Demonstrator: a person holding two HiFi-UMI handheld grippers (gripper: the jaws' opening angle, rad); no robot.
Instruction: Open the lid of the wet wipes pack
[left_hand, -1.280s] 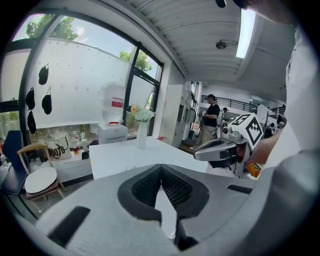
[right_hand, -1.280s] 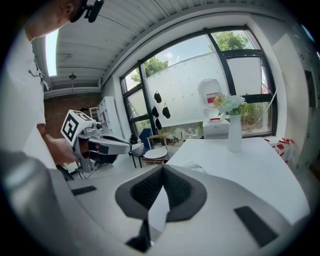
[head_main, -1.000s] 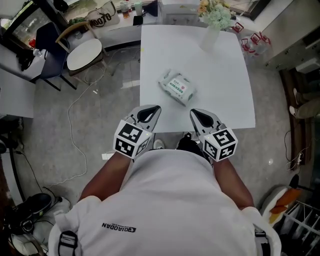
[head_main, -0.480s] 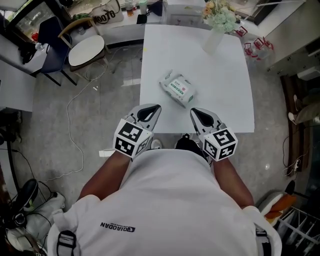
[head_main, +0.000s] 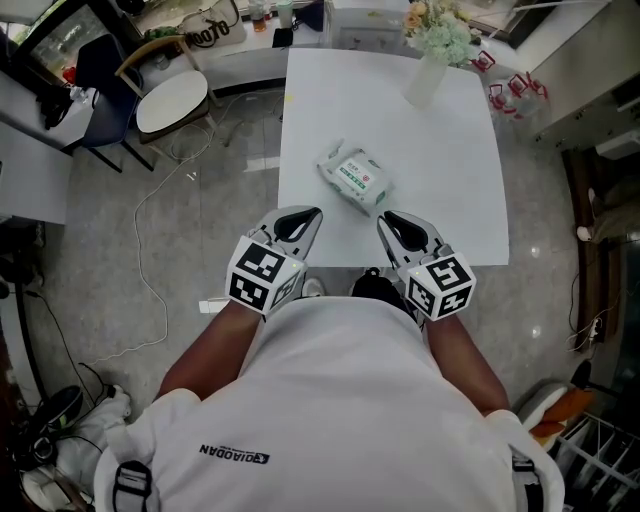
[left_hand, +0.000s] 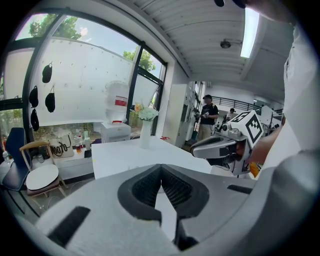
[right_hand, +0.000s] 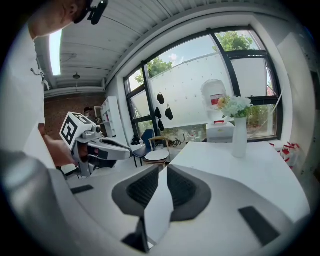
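Shows a white table (head_main: 440, 150), a vase of flowers (head_main: 424, 75) at its far side. Has the left gripper (head_main: 314, 213) and right gripper (head_main: 384, 216) side by side over the near edge, both empty, the left's jaws pressed tip to tip, the right's parted by a narrow slit. Leaves the wet wipes pack (head_main: 355, 178) lying askew just beyond them, touching neither, lid down.

White table (head_main: 450, 180), wipes pack (head_main: 356, 178), vase (head_main: 424, 78), perhaps flowers (head_main: 436, 28)
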